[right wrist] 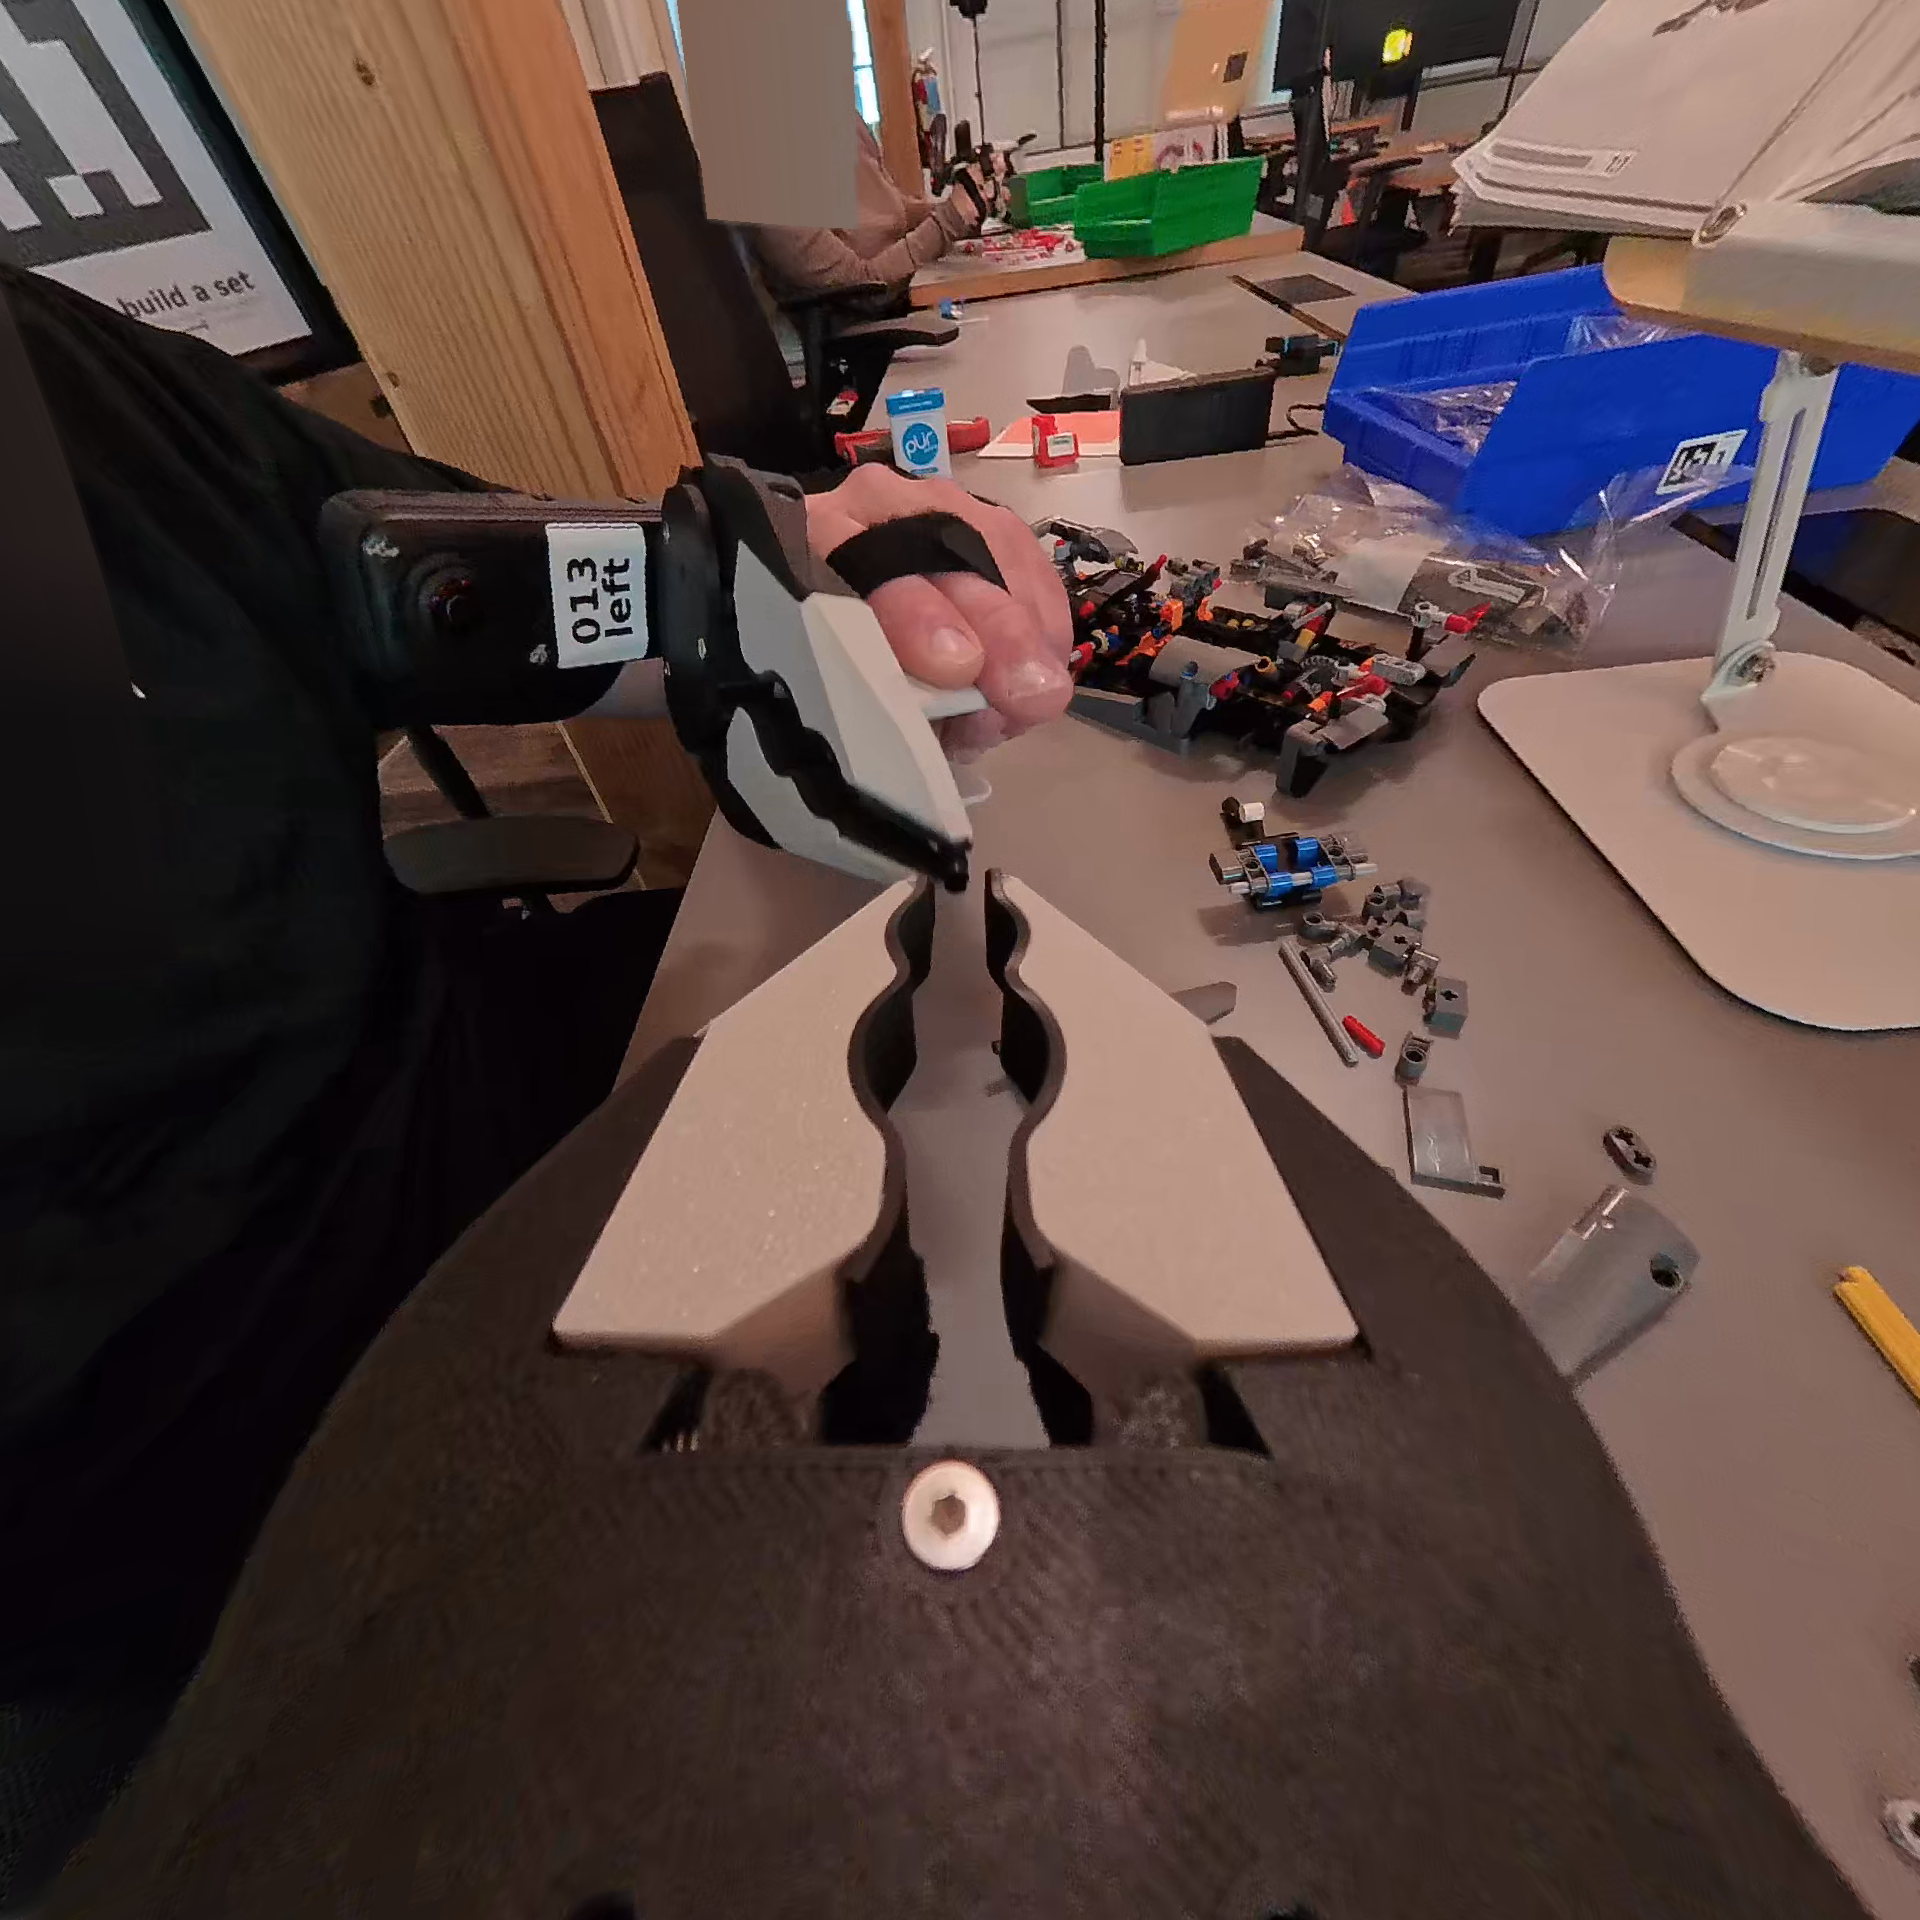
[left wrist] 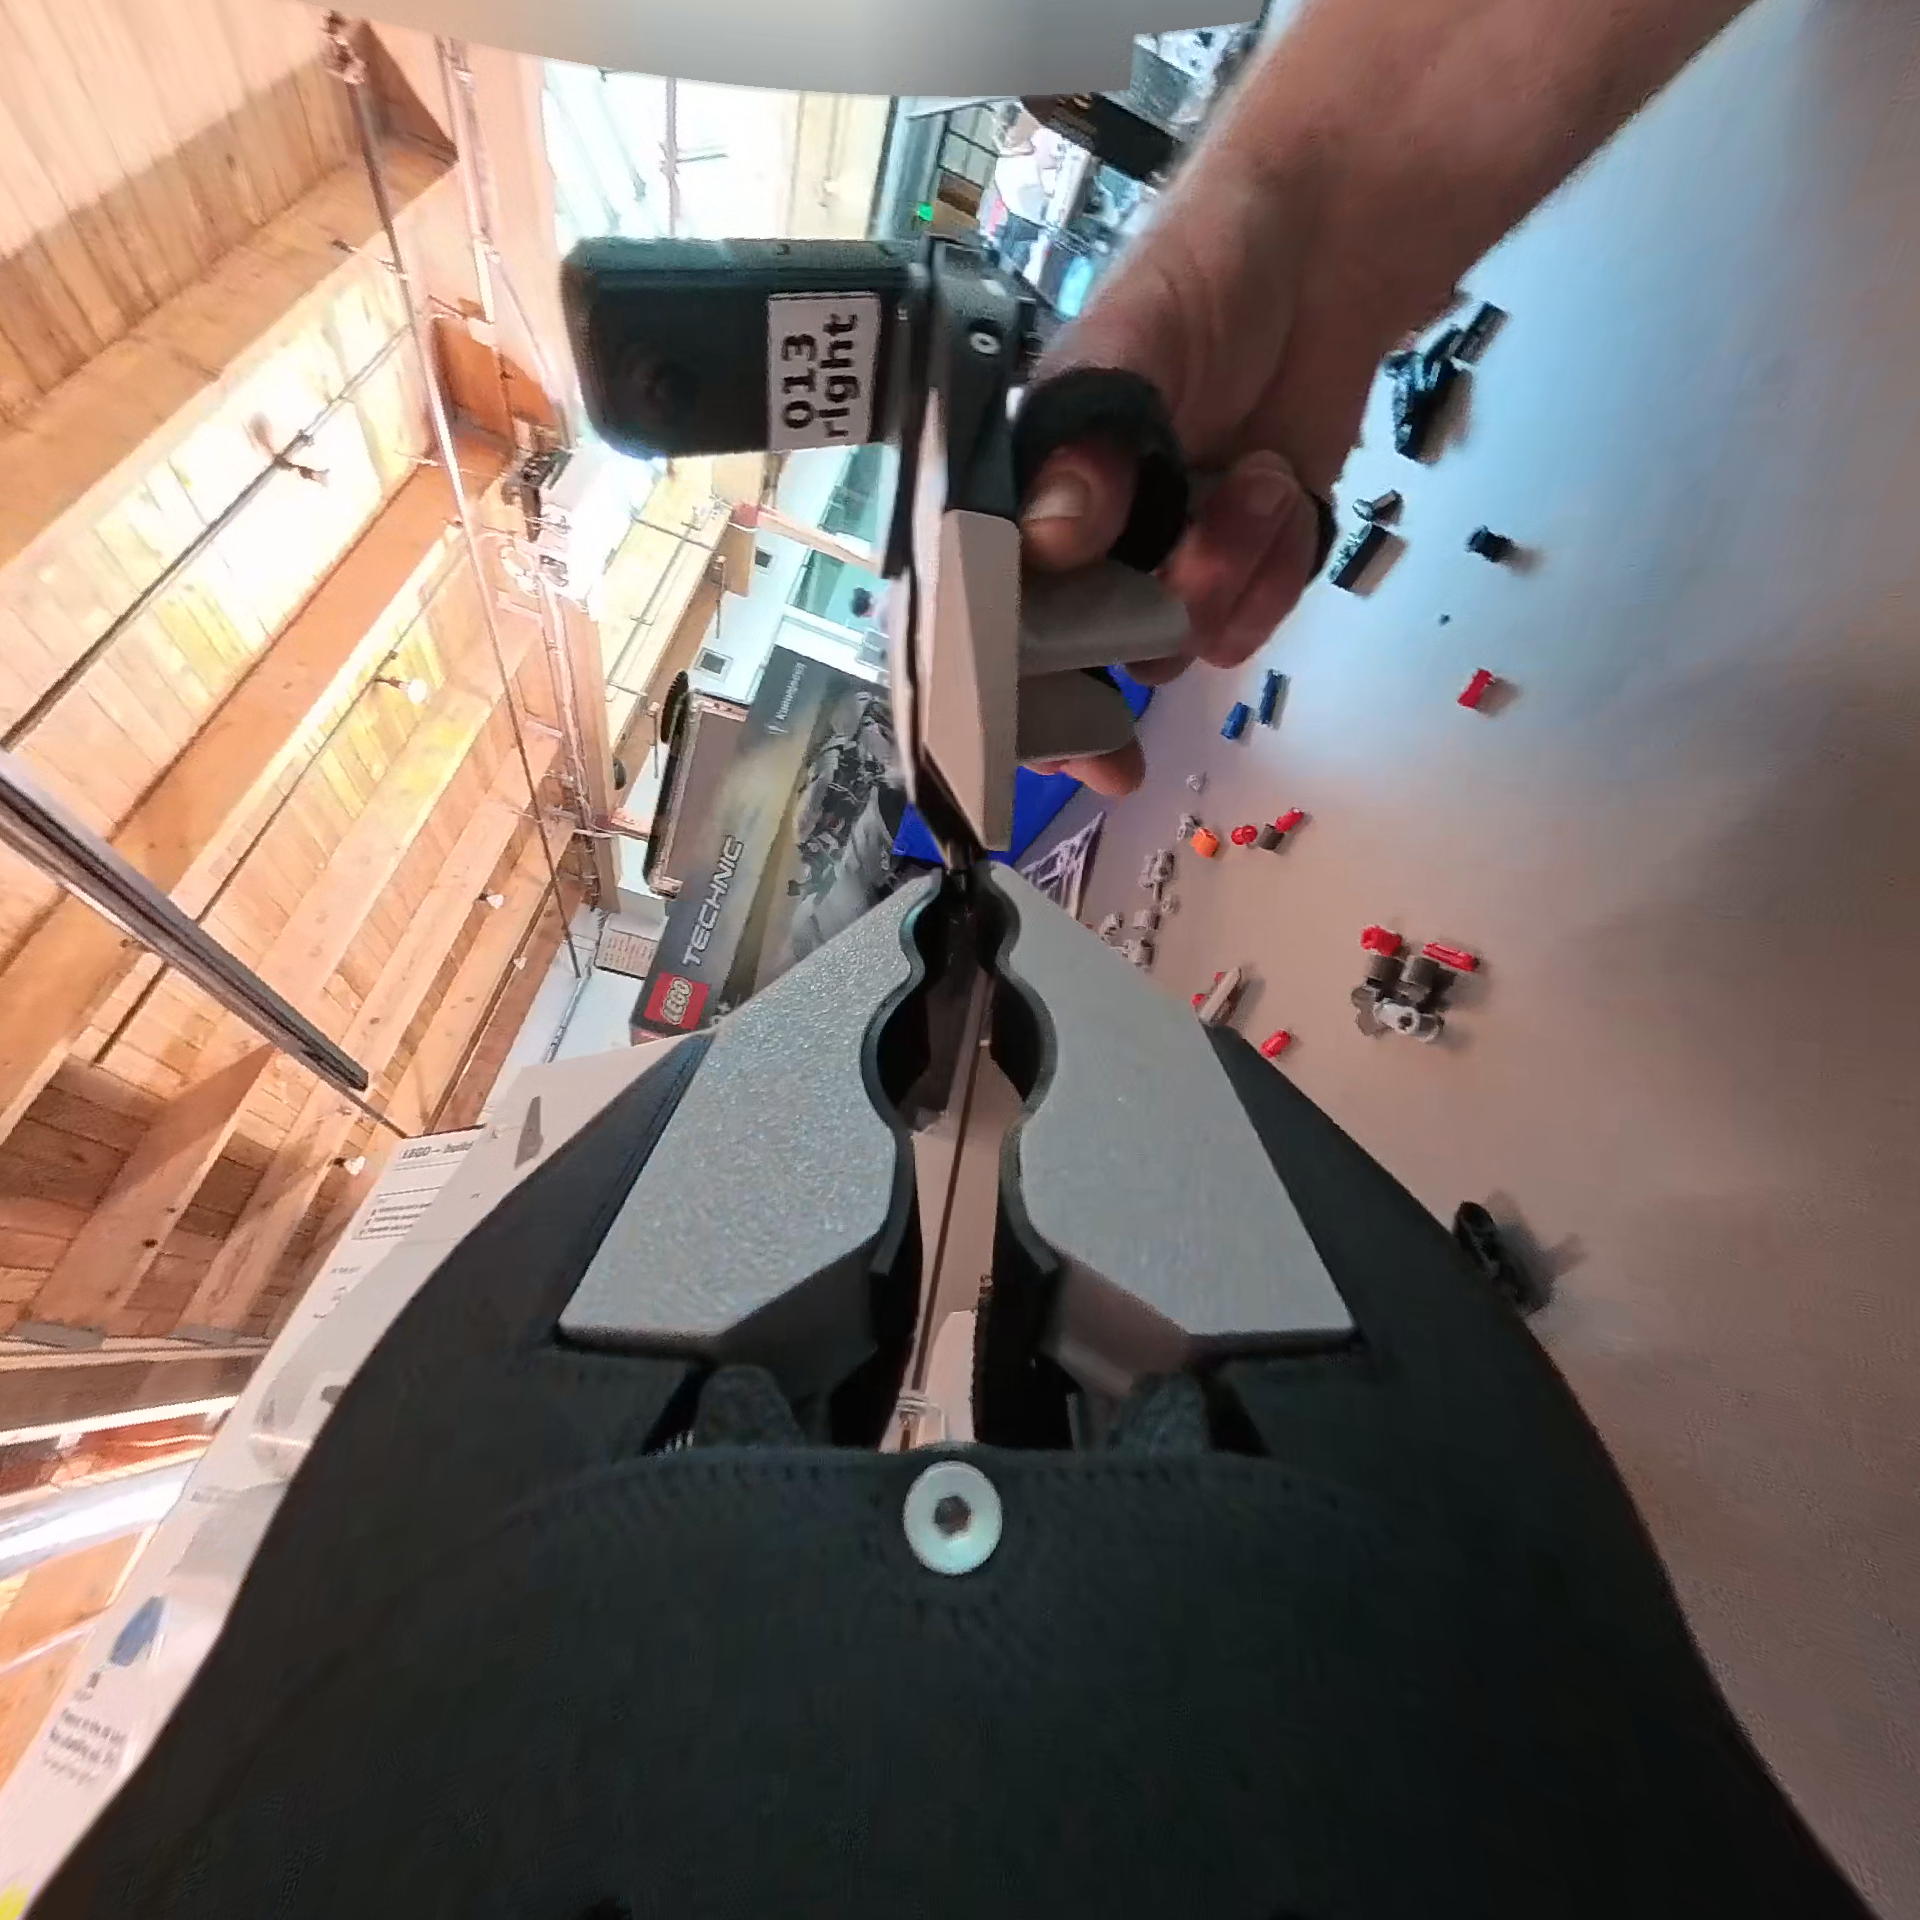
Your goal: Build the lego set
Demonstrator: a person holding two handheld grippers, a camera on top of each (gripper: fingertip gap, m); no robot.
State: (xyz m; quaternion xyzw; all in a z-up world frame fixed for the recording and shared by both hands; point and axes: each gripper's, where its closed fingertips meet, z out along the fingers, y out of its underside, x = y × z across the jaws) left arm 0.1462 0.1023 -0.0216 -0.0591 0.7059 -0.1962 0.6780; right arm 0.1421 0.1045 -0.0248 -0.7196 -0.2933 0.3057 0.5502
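Above the near edge of the grey surface the two claws meet tip to tip. The left claw is clenched on a small black lego piece, which pokes out dark between its tips; that piece sits right at the tips of the right claw, whose fingers stand slightly apart, released, with a narrow gap showing the surface below. Farther back on the surface lies the half-built lego chassis, long, black and grey, studded with red, orange and blue pins. Nearer is one small blue-and-grey sub-assembly, then a loose cluster of grey connectors, one grey axle, one red pin and one flat grey panel. One clear bag of parts lies beside two blue bins. A white stand holds the instruction booklet. Beyond are wooden posts, more desks and green bins.
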